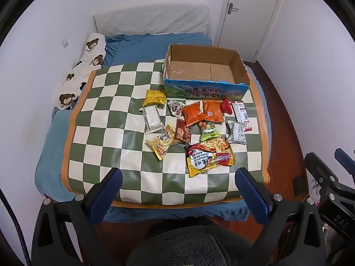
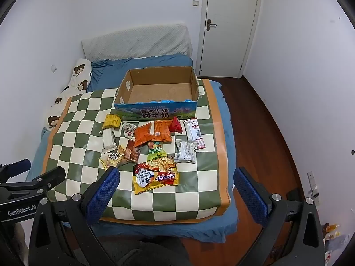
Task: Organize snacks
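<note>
A bed (image 2: 210, 228) with a blue sheet fills the corner of a white-walled room, its far end against a pale quilted headboard (image 2: 137, 42). A bear-print pillow (image 1: 82, 71) lies along the wall on the bed's left side. Over the near part of the bed lies a green-and-cream checkered mat (image 1: 111, 119) with an orange border, and everything to be sorted sits on it. Dark wooden floor (image 2: 261, 119) runs along the bed's right side to a closed white door (image 2: 230, 22) in the far corner.

At the mat's far edge stands an open cardboard box (image 2: 124, 88) with a blue printed front, nothing inside it. Just in front of it the snacks lie scattered flat: a yellow packet (image 1: 154, 97) and a white wrapper (image 1: 152, 119) to the left, two orange packets (image 1: 203, 112) touching in the middle, a small red packet (image 1: 226, 105) and a white sachet with red print (image 1: 243, 115) to the right. Nearest the viewer is a large instant noodle bag (image 2: 155, 173), with a green candy bag (image 1: 208, 133) just behind it and a silver packet (image 2: 186, 153) to its right.

The left tool (image 1: 177, 186) hangs above the mat's near edge, spread wide with nothing between its blue pads. The right tool (image 2: 177, 188) is likewise spread wide and bare, level with the noodle bag, well short of touching it
</note>
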{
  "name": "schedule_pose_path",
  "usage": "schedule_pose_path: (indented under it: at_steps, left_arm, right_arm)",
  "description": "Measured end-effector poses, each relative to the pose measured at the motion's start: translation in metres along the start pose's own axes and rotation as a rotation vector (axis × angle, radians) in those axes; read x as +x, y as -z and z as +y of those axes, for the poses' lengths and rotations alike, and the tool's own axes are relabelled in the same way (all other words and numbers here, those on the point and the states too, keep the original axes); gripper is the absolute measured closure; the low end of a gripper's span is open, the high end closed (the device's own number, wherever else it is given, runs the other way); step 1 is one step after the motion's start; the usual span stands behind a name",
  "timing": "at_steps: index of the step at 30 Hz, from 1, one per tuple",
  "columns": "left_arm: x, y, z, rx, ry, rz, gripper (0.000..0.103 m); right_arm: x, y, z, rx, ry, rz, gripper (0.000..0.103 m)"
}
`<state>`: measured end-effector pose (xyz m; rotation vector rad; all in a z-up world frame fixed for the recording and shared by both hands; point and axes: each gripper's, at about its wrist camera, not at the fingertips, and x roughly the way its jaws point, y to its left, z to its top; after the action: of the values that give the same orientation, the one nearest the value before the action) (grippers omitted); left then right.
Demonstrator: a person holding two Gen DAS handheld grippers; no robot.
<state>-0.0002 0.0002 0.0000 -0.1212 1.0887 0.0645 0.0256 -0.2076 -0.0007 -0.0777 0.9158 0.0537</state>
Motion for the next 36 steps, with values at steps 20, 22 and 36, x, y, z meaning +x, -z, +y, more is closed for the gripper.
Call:
schedule_pose_path:
  at_steps: [20,22,36]
  left_arm:
    - [0.000,0.000,-0.001,0.002,-0.003,0.013,0.000]
    - [0.001,0.000,-0.001,0.003,-0.004,0.011,0.000]
    - [0.008,-0.005,-0.008,0.001,-0.002,0.004,0.000]
  right_arm:
    - [0.006,0.000,-0.002,0.020,-0.014,0.032,0.000]
    - [0.007,0.000,-0.001,0.017,-0.011,0.030,0.000]
    - [0.007,-0.004,0.001,0.017,-0.012,0.027,0.000]
